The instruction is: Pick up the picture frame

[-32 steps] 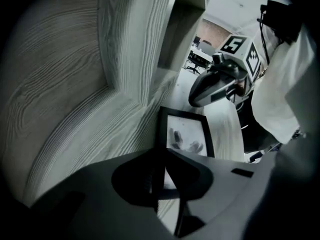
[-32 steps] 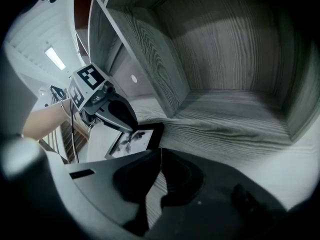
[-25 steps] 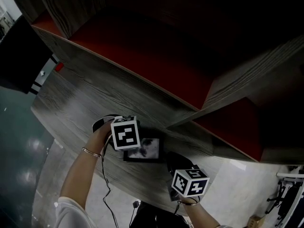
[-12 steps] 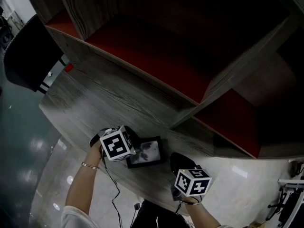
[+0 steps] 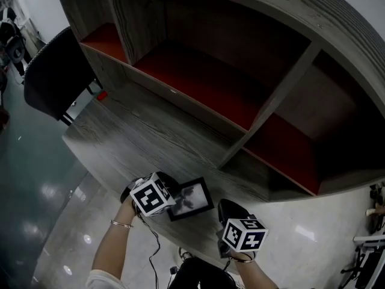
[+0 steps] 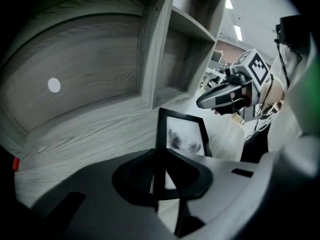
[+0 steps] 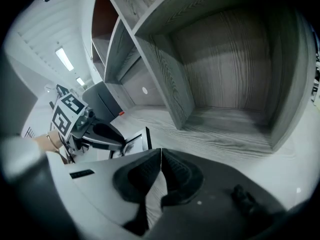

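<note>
The picture frame point(image 5: 192, 198) is black-rimmed with a pale print. It is tilted up near the front edge of the grey desk point(image 5: 138, 138). My left gripper point(image 5: 173, 201) is shut on its left rim. In the left gripper view that rim runs straight down between the jaws of the left gripper point(image 6: 160, 159), and the rest of the frame point(image 6: 184, 136) stands beyond them. My right gripper point(image 5: 226, 206) hangs to the right of the frame and apart from it. The right gripper view shows the right gripper point(image 7: 161, 156) shut with nothing in it, and the frame point(image 7: 134, 142) to its left.
A grey wooden shelf unit point(image 5: 252, 110) with red-floored compartments stands along the back of the desk. A black chair point(image 5: 57, 77) is at the left end. A small red thing point(image 5: 102, 95) lies on the desk near it. A cable hangs from the left gripper.
The left gripper has rolled and risen with the frame, which has tipped up from lying flat on the desk. The right gripper has risen slightly. More of the shelf unit is in sight.
</note>
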### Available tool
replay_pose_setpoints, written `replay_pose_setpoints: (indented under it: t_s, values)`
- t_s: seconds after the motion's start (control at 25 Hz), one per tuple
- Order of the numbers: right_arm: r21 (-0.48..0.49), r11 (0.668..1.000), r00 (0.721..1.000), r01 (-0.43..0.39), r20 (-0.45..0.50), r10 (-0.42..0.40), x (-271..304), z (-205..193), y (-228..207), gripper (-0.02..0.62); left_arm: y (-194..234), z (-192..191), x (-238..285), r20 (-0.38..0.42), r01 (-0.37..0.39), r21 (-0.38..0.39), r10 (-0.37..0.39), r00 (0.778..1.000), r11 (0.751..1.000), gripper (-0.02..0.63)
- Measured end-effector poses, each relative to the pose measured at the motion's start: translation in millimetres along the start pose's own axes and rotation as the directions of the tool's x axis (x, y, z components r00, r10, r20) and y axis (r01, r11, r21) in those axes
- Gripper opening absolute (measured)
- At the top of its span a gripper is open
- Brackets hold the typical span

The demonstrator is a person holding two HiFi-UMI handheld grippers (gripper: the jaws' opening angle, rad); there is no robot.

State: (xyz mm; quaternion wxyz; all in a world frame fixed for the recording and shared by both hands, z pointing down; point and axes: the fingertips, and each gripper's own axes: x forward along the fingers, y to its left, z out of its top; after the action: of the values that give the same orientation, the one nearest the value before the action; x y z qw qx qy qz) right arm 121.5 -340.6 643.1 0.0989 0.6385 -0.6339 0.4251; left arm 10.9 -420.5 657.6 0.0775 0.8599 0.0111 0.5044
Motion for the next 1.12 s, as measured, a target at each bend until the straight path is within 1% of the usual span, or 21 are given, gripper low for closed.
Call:
replay_pose_setpoints:
  t_s: [0.16,0.28,0.44,0.72,0.84,0.96,1.04,1.12]
  values:
    - [-0.004,1.000,1.000,-0.003,0.024,0.003,-15.9,3.7,9.2,0.032,-10.0,6.7,-16.4,0.062,-0.060,-0.035,0.062,0.996,0.998,0.071]
    - [-0.013,1.000,0.999,-0.004,0.046,0.004,-28.8,6.8,16.7,0.032,-18.6,7.7,-34.2,0.084,-0.110,-0.056,0.115,0.990,0.992,0.071]
    - [-0.024,1.000,0.998,0.004,0.068,-0.002,-46.9,7.8,23.6,0.032,-36.6,6.7,-53.5,0.118,-0.138,-0.070,0.145,0.982,0.988,0.071]
    - [-0.062,0.998,0.993,0.014,0.120,-0.007,-78.3,18.9,34.9,0.032,-69.4,3.0,-83.0,0.177,-0.215,-0.091,0.228,0.957,0.972,0.071]
    - [-0.081,0.997,0.990,0.016,0.139,-0.004,-93.1,21.7,39.9,0.032,-80.7,4.1,-96.7,0.221,-0.256,-0.124,0.278,0.935,0.959,0.071]
    - [-0.096,0.995,0.989,0.014,0.148,0.000,-108.7,20.1,49.3,0.032,-90.8,2.9,-114.0,0.271,-0.278,-0.180,0.319,0.908,0.944,0.071]
    - [-0.108,0.994,0.988,0.017,0.156,0.000,-117.4,21.0,54.6,0.032,-94.0,4.9,-126.7,0.309,-0.291,-0.219,0.349,0.885,0.931,0.071]
    - [-0.118,0.993,0.986,0.022,0.167,-0.002,-125.4,22.8,58.8,0.032,-95.4,6.9,-139.9,0.343,-0.309,-0.266,0.389,0.855,0.913,0.071]
